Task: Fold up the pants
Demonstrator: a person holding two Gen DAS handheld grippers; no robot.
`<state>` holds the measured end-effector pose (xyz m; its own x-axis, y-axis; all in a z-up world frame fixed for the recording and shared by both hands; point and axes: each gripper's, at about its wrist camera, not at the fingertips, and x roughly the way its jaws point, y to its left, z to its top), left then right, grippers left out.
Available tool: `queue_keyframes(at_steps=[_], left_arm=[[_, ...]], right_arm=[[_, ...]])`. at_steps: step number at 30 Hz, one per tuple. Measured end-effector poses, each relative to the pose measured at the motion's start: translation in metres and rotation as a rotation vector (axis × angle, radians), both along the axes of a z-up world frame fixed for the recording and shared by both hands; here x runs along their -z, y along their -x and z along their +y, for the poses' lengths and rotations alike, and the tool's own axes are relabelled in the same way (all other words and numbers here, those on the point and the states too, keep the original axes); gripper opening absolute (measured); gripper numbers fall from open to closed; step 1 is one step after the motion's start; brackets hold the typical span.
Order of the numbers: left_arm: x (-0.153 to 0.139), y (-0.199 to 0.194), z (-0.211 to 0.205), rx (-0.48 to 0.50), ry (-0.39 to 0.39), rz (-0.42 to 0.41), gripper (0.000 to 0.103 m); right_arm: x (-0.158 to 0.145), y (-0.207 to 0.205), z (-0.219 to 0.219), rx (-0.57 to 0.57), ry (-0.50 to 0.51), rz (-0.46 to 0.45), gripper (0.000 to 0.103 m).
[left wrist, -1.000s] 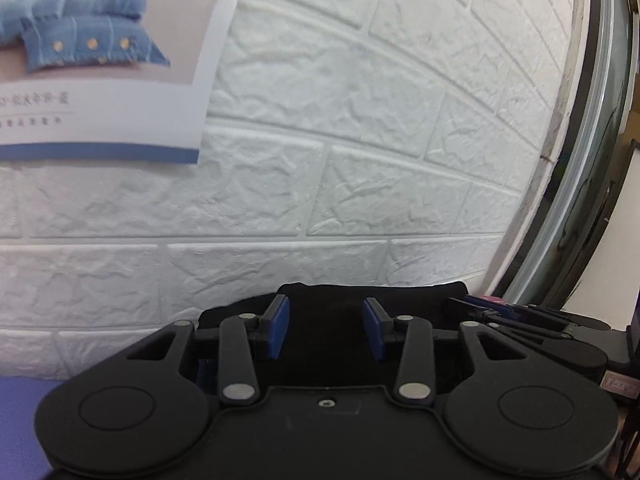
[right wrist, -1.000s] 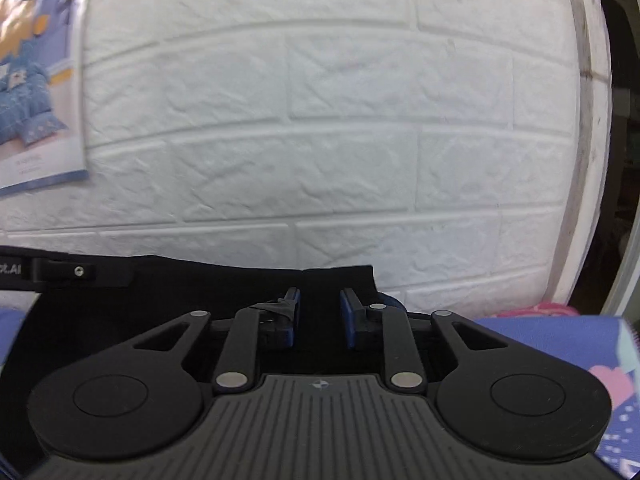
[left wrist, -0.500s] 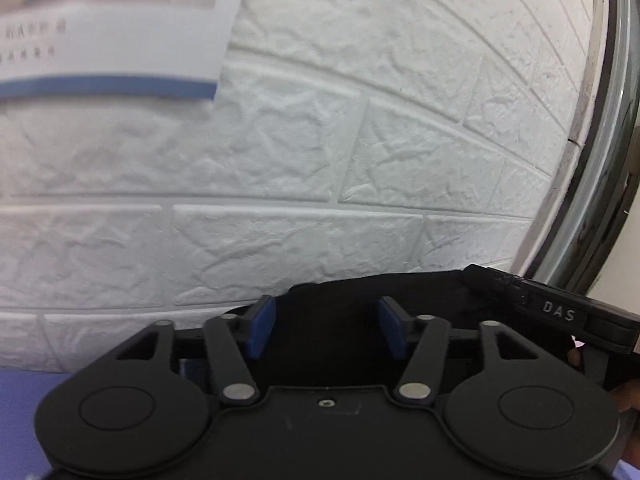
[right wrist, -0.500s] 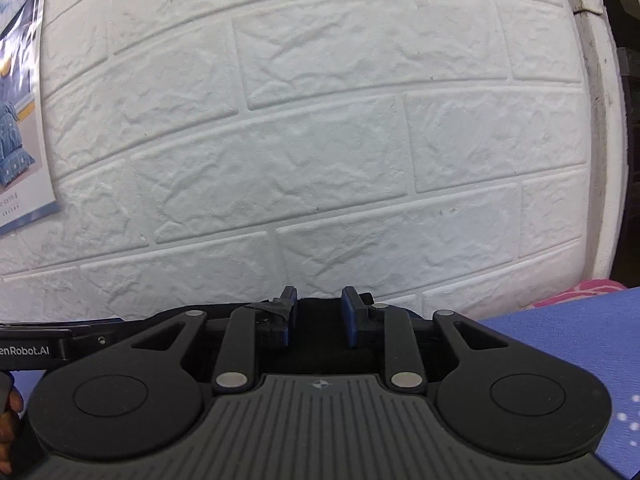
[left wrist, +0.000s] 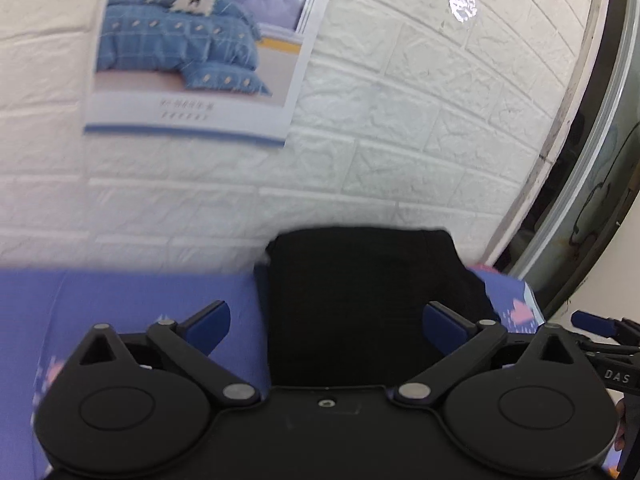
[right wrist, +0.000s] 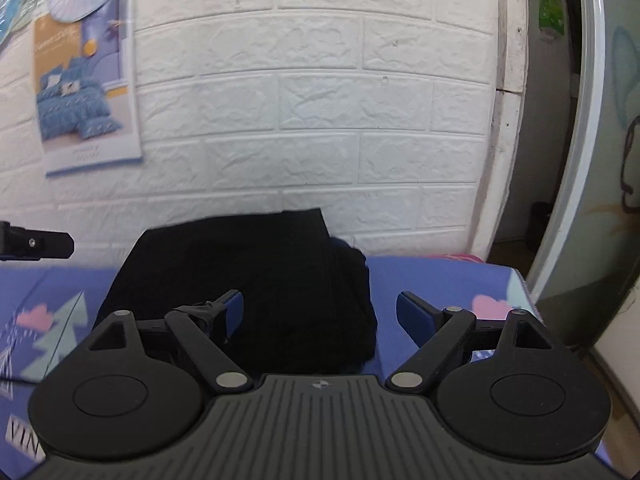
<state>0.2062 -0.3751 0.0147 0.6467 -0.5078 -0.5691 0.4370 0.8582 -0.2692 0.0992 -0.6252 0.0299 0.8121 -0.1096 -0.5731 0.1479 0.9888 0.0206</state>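
The folded black fabric pants (left wrist: 360,304) are lying on the purple patterned bedsheet (right wrist: 432,280) (against the white brick wall (right wrist: 320,120)); the left tongs (left wrist: 326,322) and right tongs (right wrist: 320,310) are opening wide, gripping nothing.

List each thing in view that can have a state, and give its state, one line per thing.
pants: folded into a compact black stack, lying on the bedsheet against the wall, held by neither tool.
left tool: jaws opening, spread wide, nothing pressed between the pads.
right tool: jaws opening, spread wide, gripping nothing.
bedsheet: spread flat under the pants.
poster: stuck flat on the brick wall.
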Motion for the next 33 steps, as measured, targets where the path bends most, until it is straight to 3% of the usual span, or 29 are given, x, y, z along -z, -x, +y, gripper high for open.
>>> queue_keyframes(at_steps=[3,13,33], left_arm=[[0.001,0.023,0.008,-0.040,-0.025,0.039,0.092],[-0.016,0.082,0.026,-0.073,-0.087,-0.019,0.092],[-0.025,0.118,0.031,-0.055,-0.118,-0.053,0.092]], right_arm=[[-0.011,0.020,0.013,-0.015,-0.003,0.021,0.103],[-0.026,0.060,0.038,-0.045,-0.004,0.077,0.103],[-0.039,0.092,0.050,-0.017,0.015,0.068,0.103]])
